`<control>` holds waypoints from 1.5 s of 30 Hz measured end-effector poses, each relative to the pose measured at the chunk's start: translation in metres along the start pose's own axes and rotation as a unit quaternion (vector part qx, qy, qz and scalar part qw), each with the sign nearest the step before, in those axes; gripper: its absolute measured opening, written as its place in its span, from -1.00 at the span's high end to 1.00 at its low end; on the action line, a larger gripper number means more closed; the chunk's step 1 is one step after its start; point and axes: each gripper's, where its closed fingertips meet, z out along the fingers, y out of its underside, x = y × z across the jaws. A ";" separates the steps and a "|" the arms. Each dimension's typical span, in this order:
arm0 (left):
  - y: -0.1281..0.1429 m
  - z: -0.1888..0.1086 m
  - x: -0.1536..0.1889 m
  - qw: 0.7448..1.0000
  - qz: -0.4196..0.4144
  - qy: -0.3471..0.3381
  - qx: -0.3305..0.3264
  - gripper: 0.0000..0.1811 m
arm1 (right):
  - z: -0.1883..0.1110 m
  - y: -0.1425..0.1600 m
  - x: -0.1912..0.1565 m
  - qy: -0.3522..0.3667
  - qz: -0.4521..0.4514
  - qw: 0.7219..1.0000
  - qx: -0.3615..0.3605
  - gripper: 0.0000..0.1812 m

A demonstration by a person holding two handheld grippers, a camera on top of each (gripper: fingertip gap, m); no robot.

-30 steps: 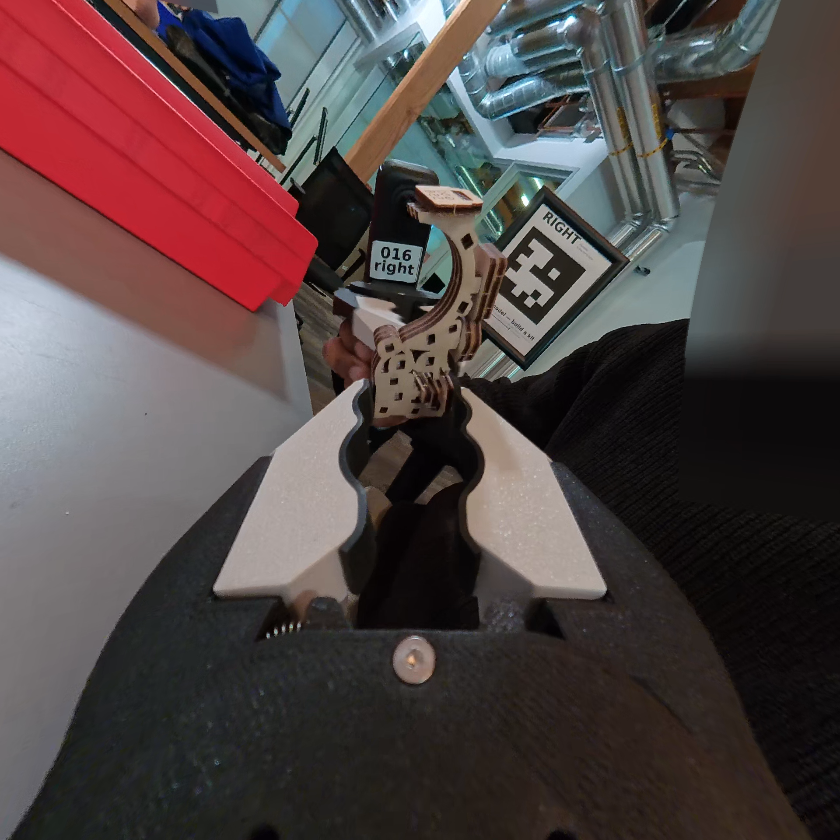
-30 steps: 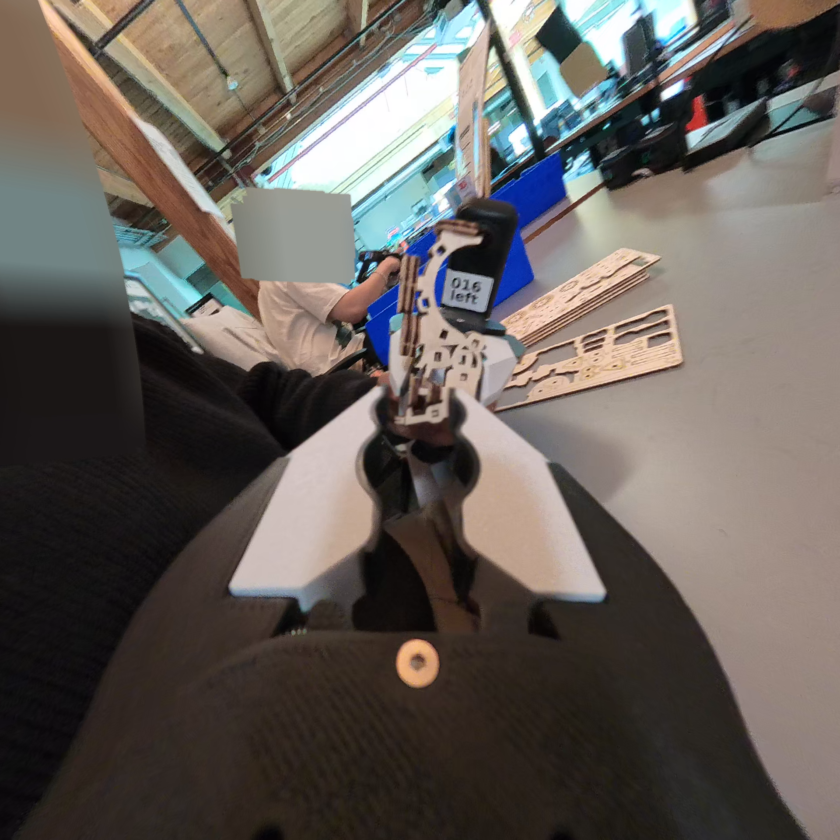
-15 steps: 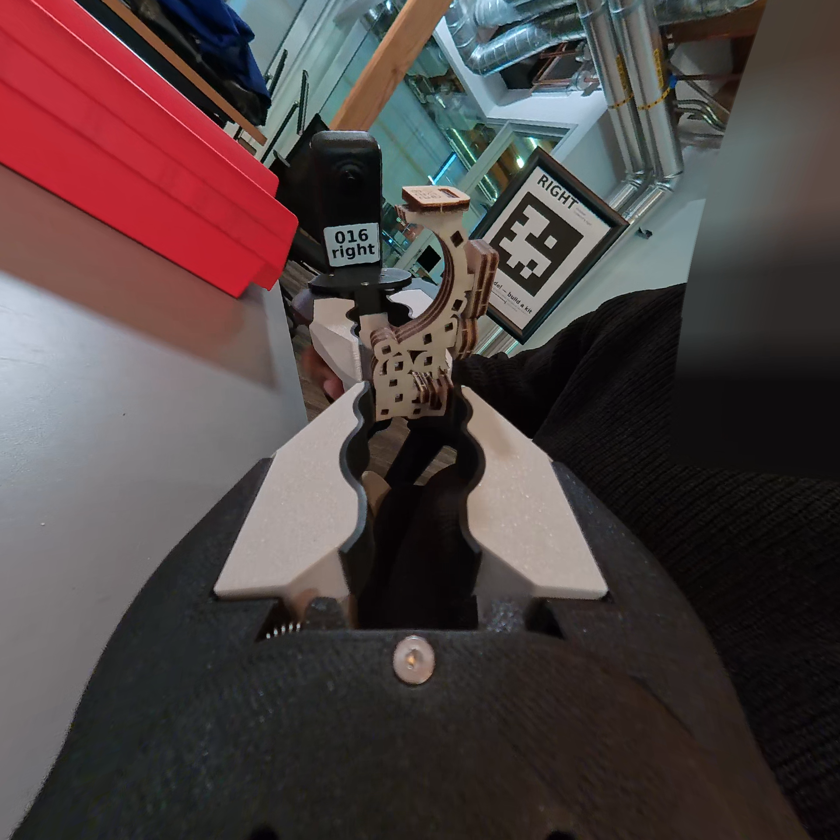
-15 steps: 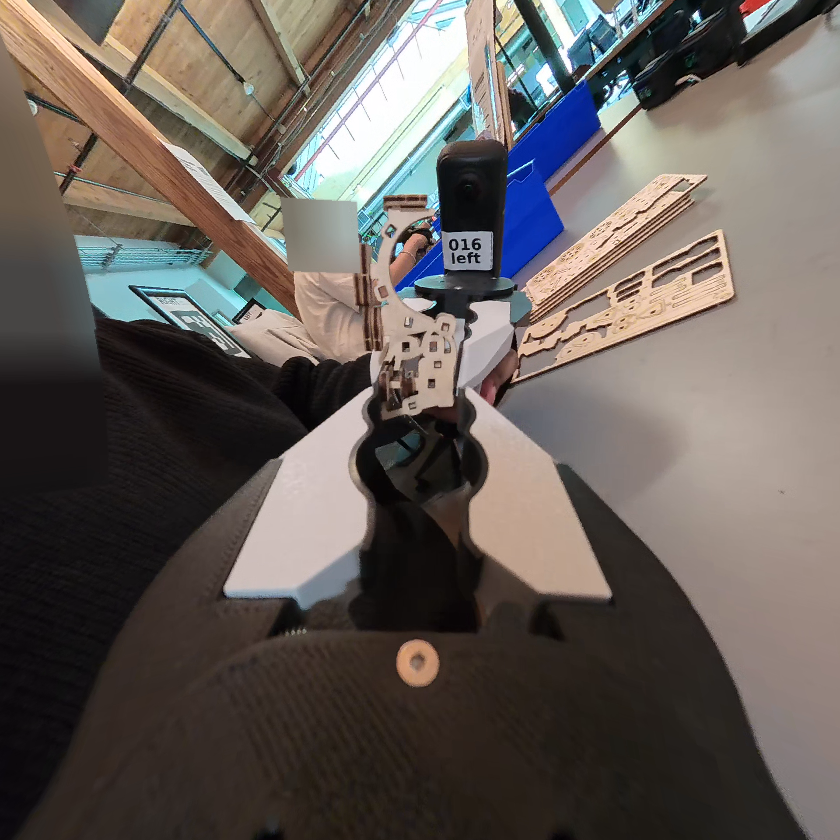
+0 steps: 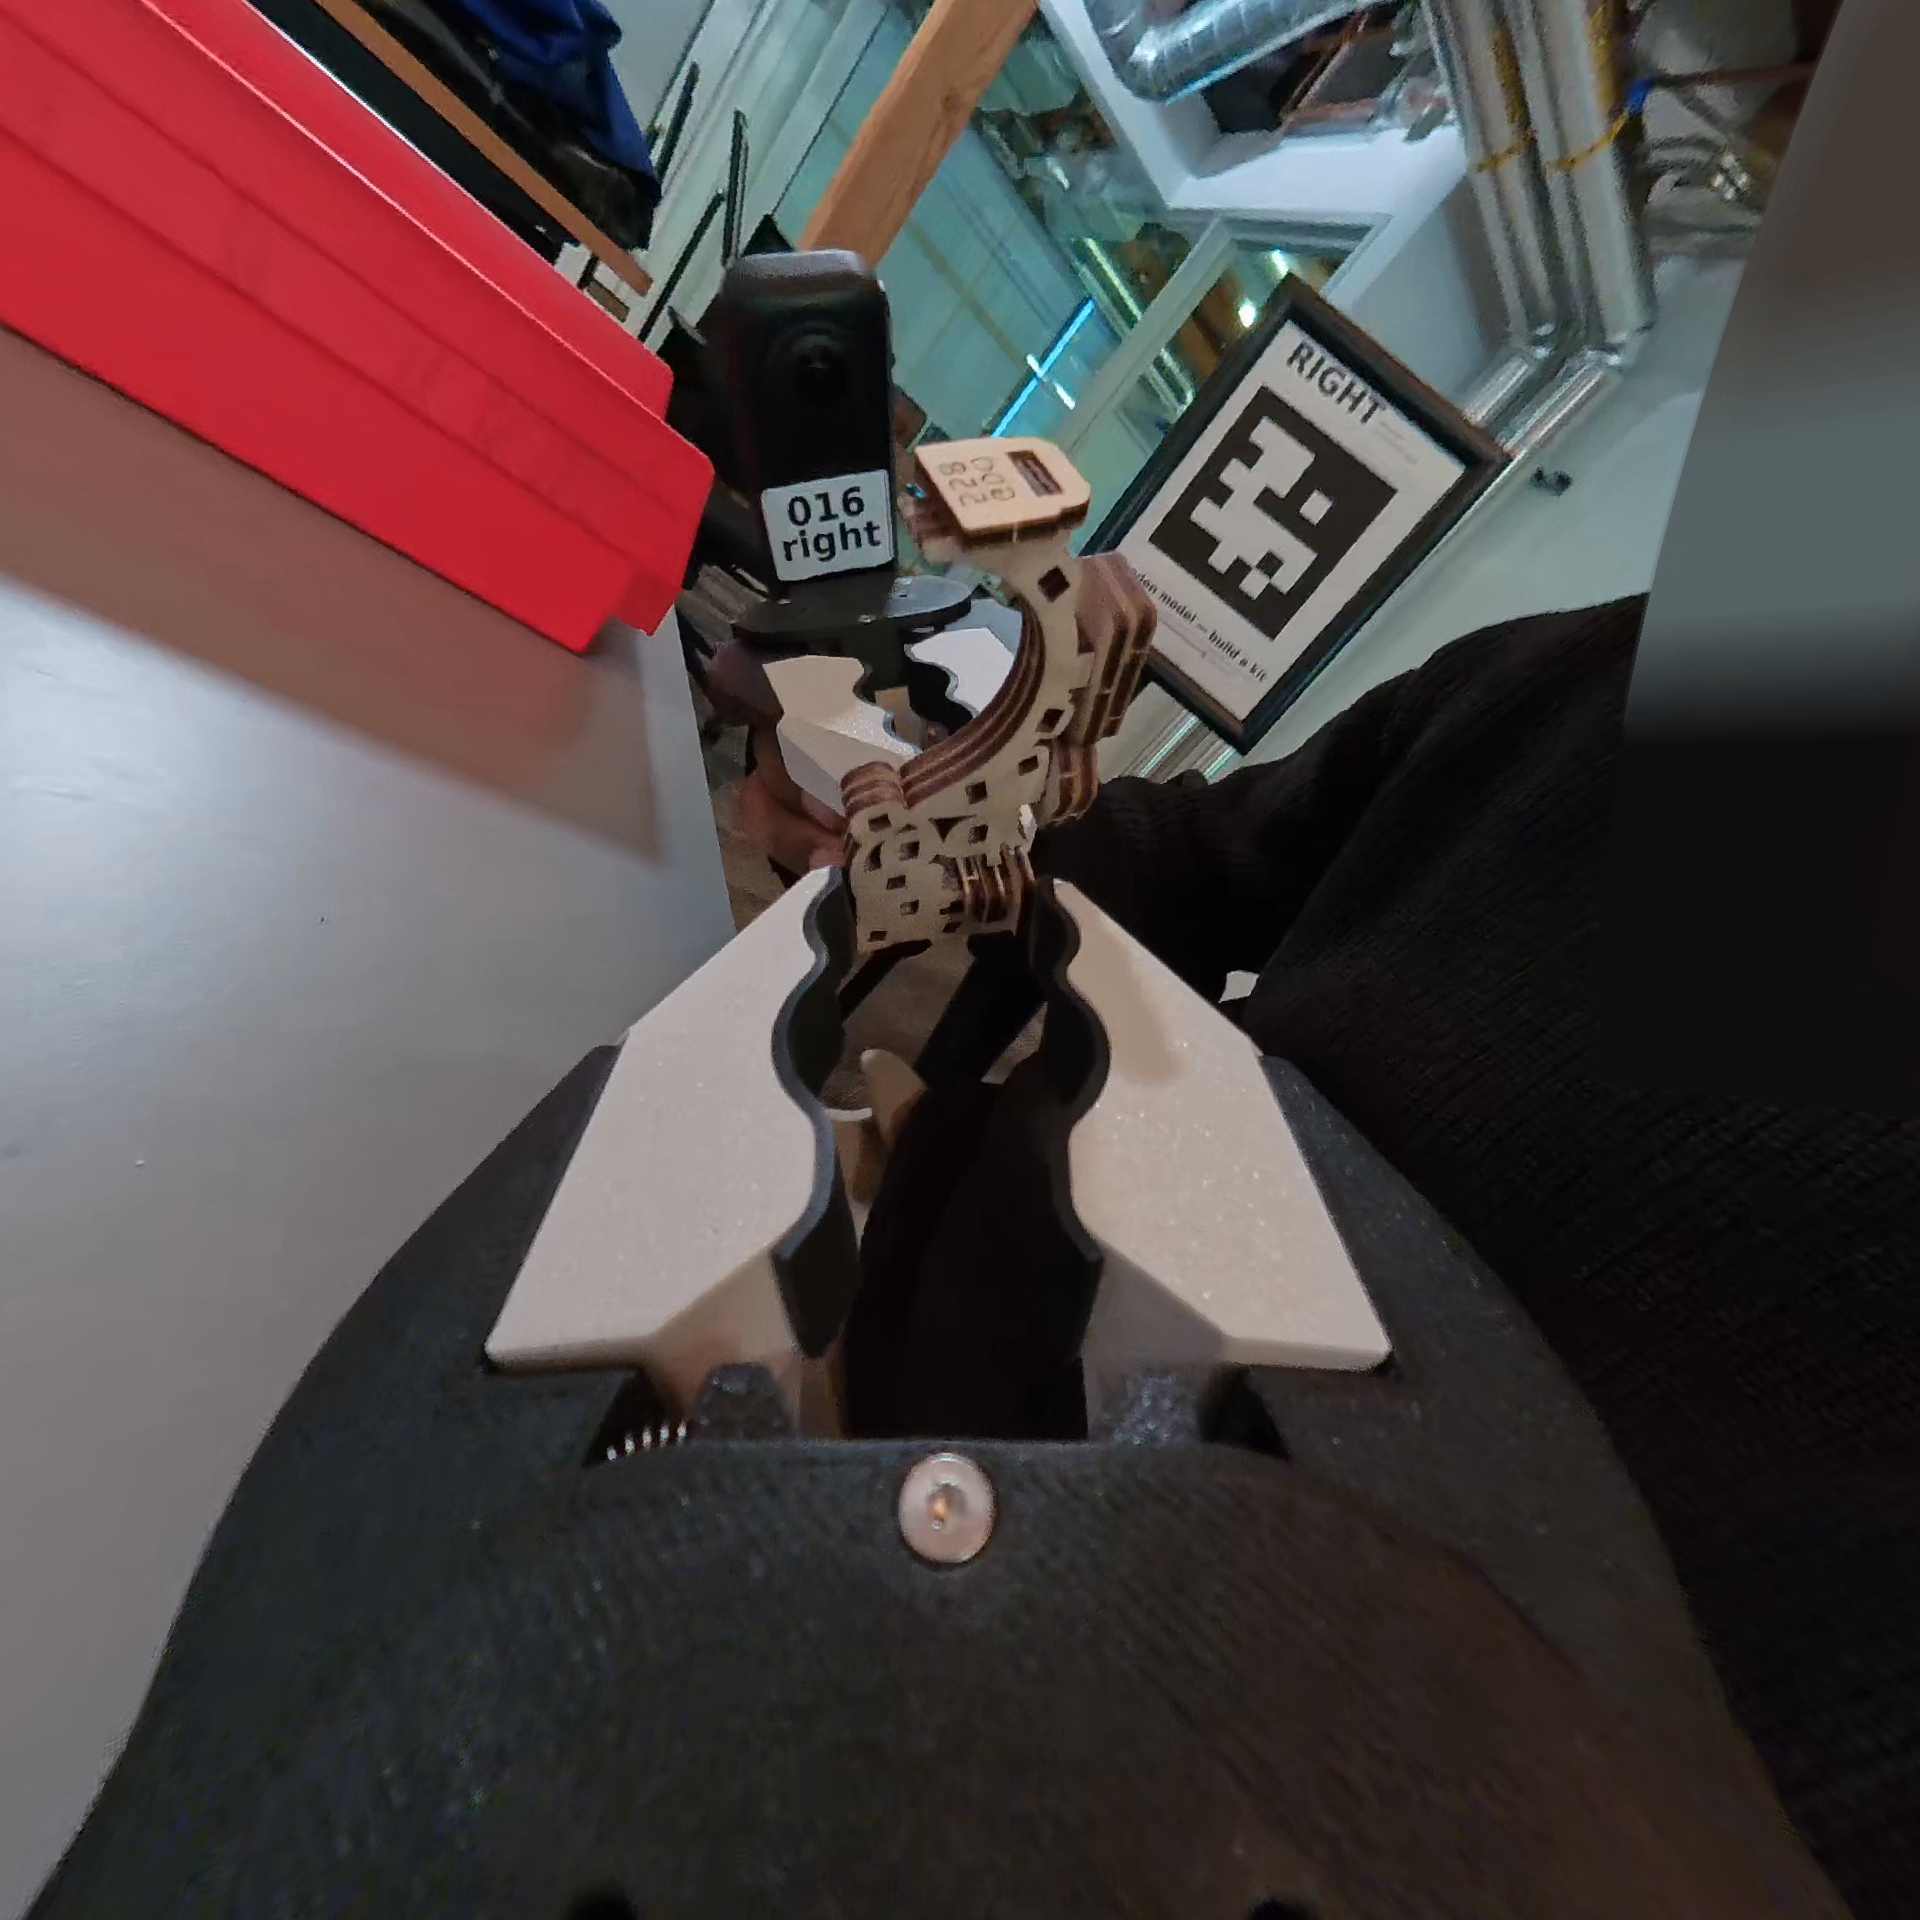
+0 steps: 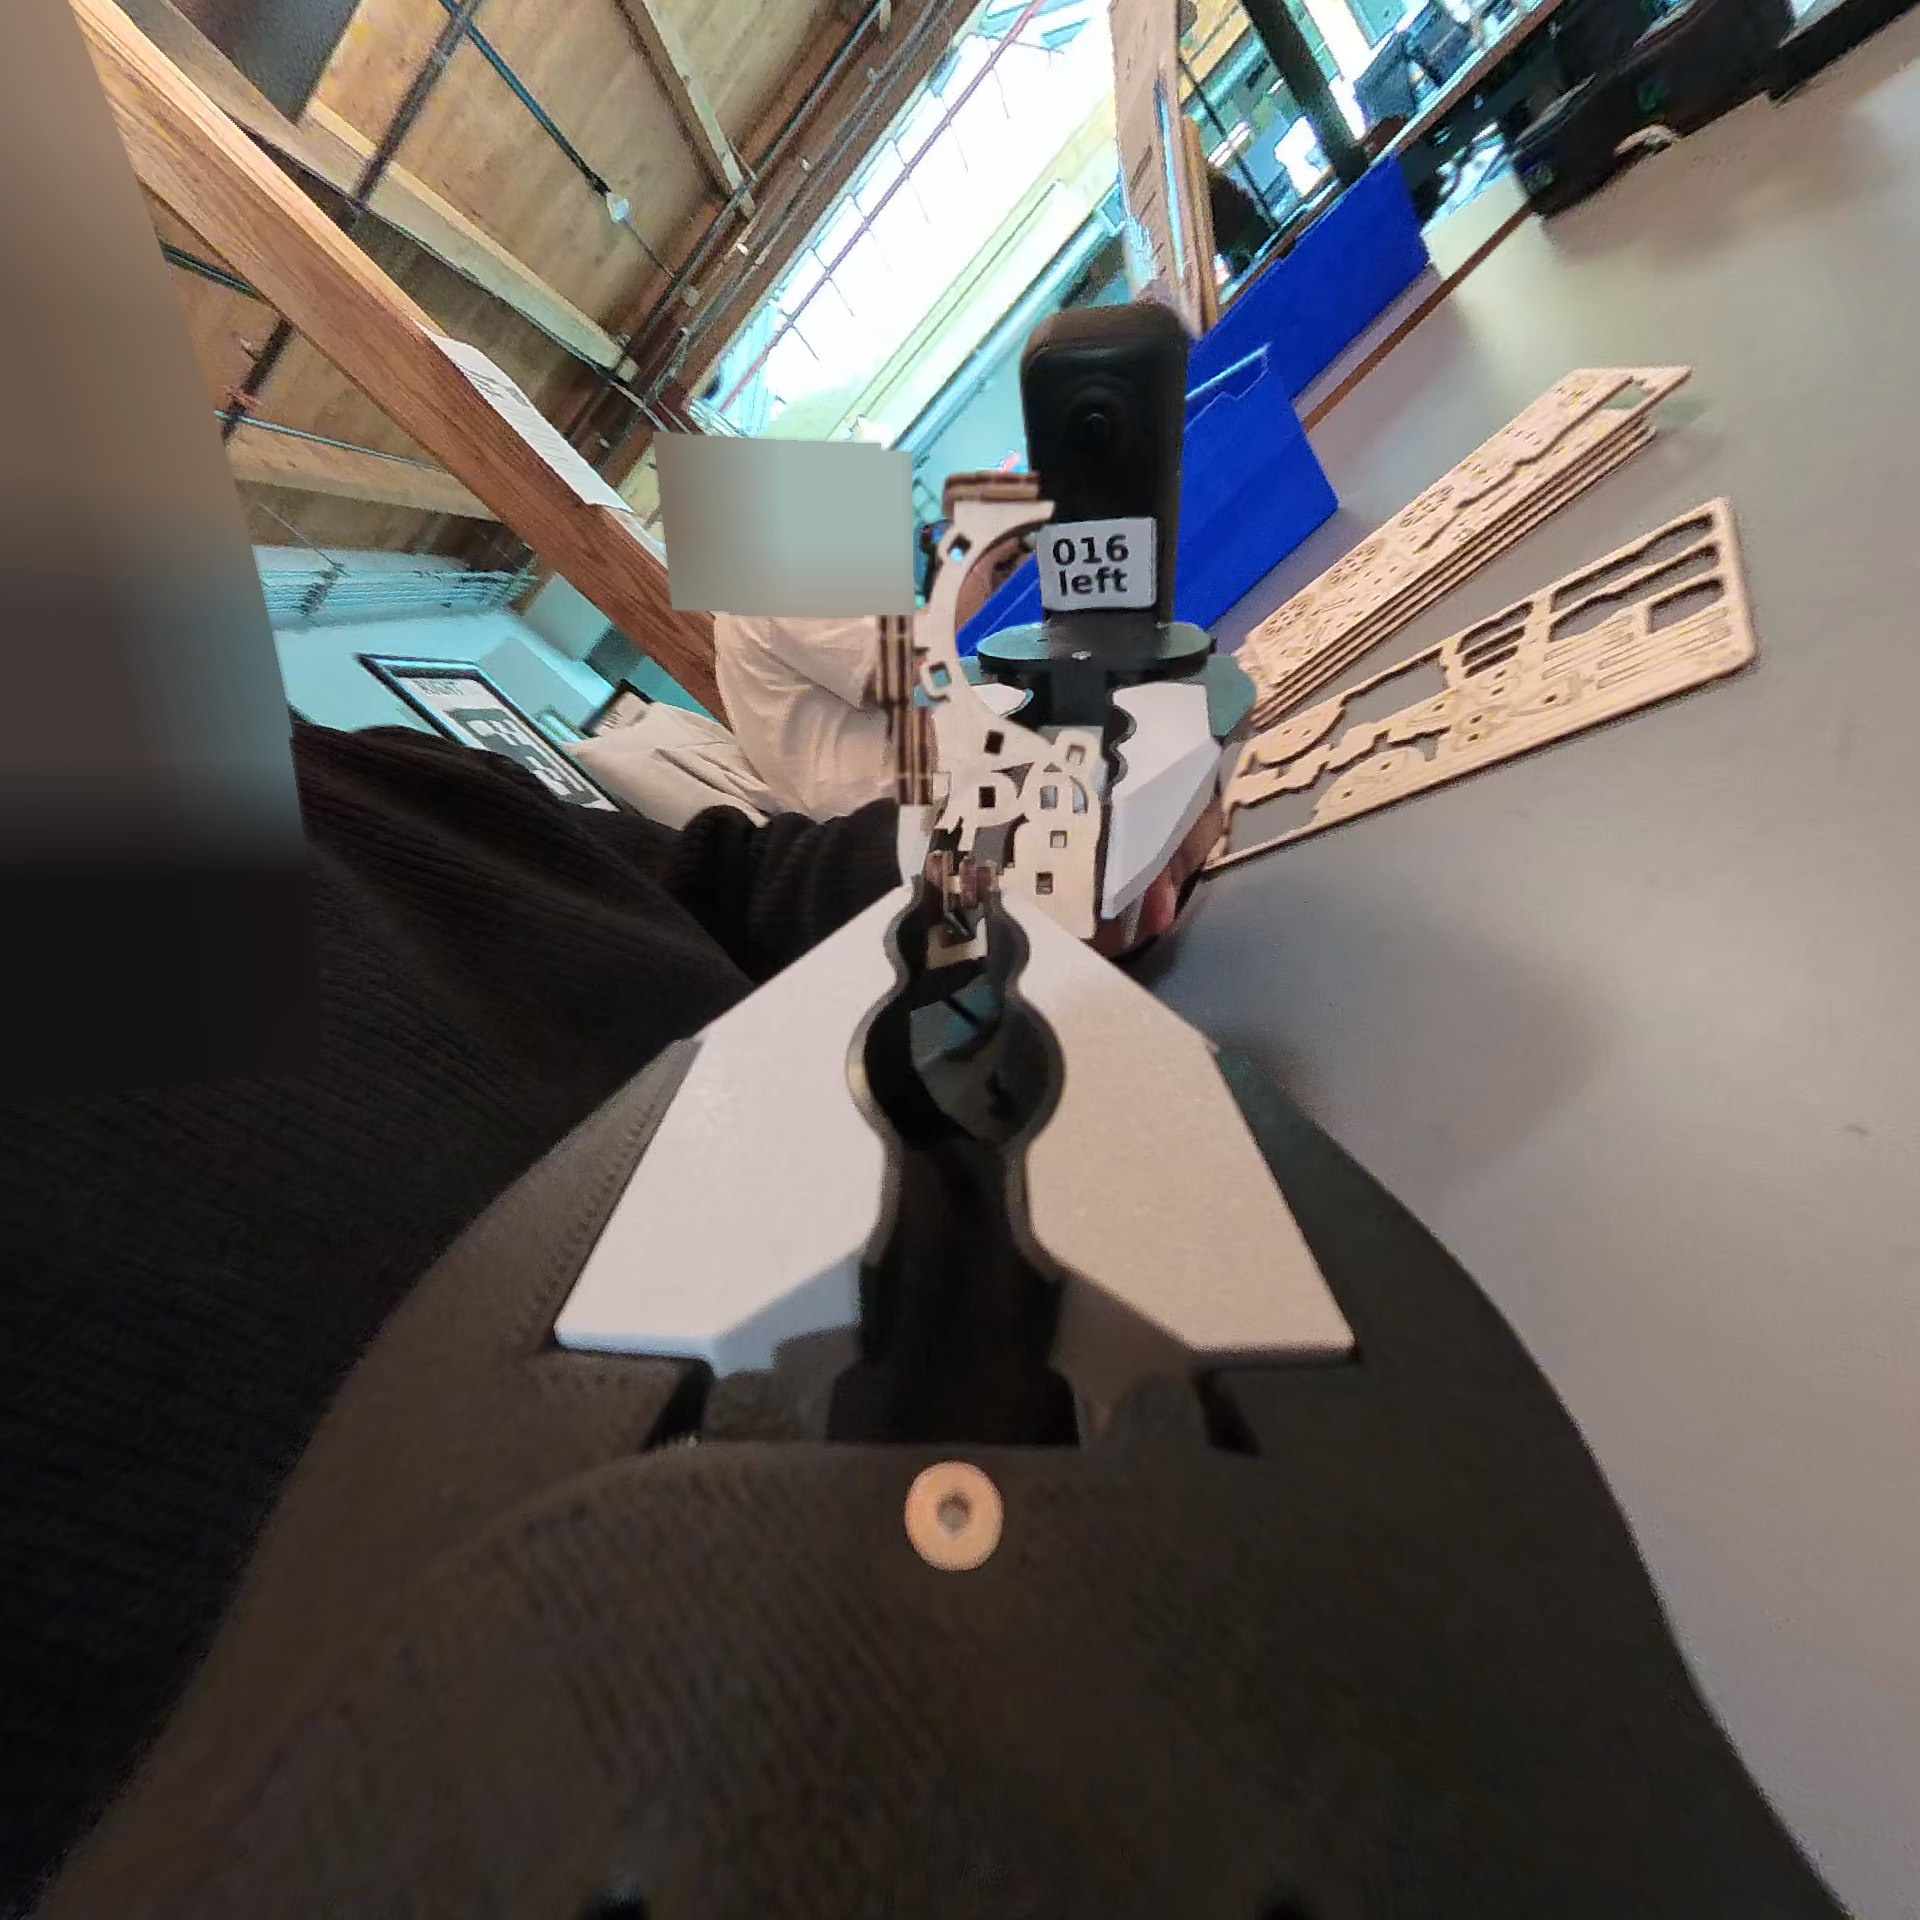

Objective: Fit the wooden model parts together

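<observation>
A layered wooden model [image 5: 997, 748] with a curved neck and a flat head piece stands upright between both grippers. My left gripper [image 5: 935, 914] is shut on its perforated lower body. My right gripper [image 6: 956, 914] has its jaws narrowed onto a small tab at the model's [image 6: 997, 769] lower edge. In the right wrist view the left gripper [image 6: 1101, 821] shows beyond the model, holding it from the far side. In the left wrist view the right gripper [image 5: 883, 707] faces me just behind and left of the model. The contact points are partly hidden.
Red bins [image 5: 312, 312] stand at the back of the grey table [image 5: 260, 935]. Two cut-out wooden sheets [image 6: 1507, 665] and a stack of sheets [image 6: 1455, 520] lie on the table, near a blue bin [image 6: 1278, 416]. A black sleeve [image 6: 416, 987] fills the left side. Less than 4 cm separates the two grippers' tips.
My right gripper's jaws have closed from a wide gap to a narrow pinch on the model's lower edge. The model has shifted right in the right wrist view. The left grip is unchanged.
</observation>
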 end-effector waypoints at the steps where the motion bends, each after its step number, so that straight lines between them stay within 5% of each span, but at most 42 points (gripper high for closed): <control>1: -0.002 0.000 -0.001 1.000 -0.007 0.003 0.004 0.64 | 0.000 -0.001 0.001 0.010 -0.012 1.000 -0.001 0.90; 5: -0.003 0.001 0.000 1.000 0.019 -0.006 0.000 0.64 | -0.001 -0.002 -0.001 0.013 -0.024 1.000 -0.004 0.89; 11: -0.002 -0.001 0.006 0.998 0.066 -0.004 -0.003 0.64 | -0.006 -0.007 0.006 0.070 -0.090 0.993 -0.009 0.59; 22: 0.000 0.001 0.025 0.995 0.089 0.048 0.000 0.65 | 0.008 0.004 -0.009 0.021 -0.066 0.997 -0.019 0.56; 30: -0.009 0.002 0.016 0.990 0.136 -0.009 0.019 0.65 | 0.003 0.001 -0.001 0.047 -0.064 0.997 -0.013 0.57; 45: -0.013 0.006 0.019 0.995 0.083 0.033 0.054 0.65 | 0.008 0.002 -0.008 0.029 -0.068 0.997 -0.003 0.57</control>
